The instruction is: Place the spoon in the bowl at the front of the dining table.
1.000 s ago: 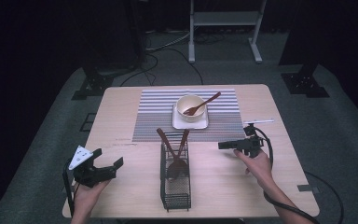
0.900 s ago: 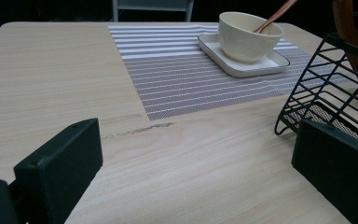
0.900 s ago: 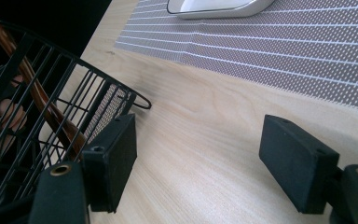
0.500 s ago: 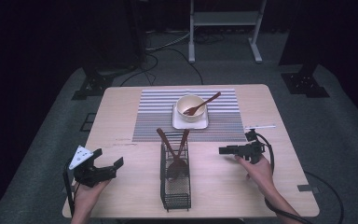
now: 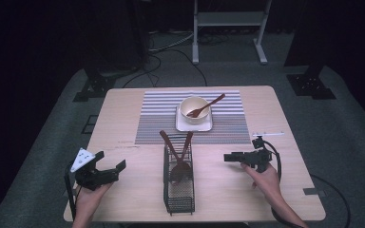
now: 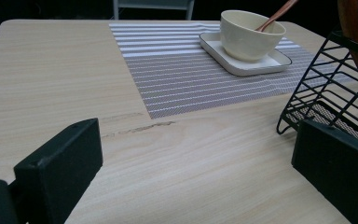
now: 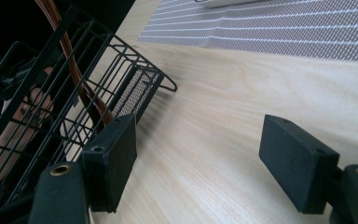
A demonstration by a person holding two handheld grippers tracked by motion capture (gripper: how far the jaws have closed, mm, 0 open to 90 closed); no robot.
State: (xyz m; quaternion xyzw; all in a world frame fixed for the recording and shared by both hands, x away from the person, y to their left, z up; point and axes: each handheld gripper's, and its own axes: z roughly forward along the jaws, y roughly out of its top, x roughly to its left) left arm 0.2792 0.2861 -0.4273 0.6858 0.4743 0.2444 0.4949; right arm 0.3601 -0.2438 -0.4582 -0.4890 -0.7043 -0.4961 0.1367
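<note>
High view: right gripper, jaws spread and empty, has edged leftward toward the wire utensil basket; approach underway.

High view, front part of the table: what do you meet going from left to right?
Left gripper, open → black wire basket holding wooden utensils → right gripper, open, pointing toward the basket.
</note>
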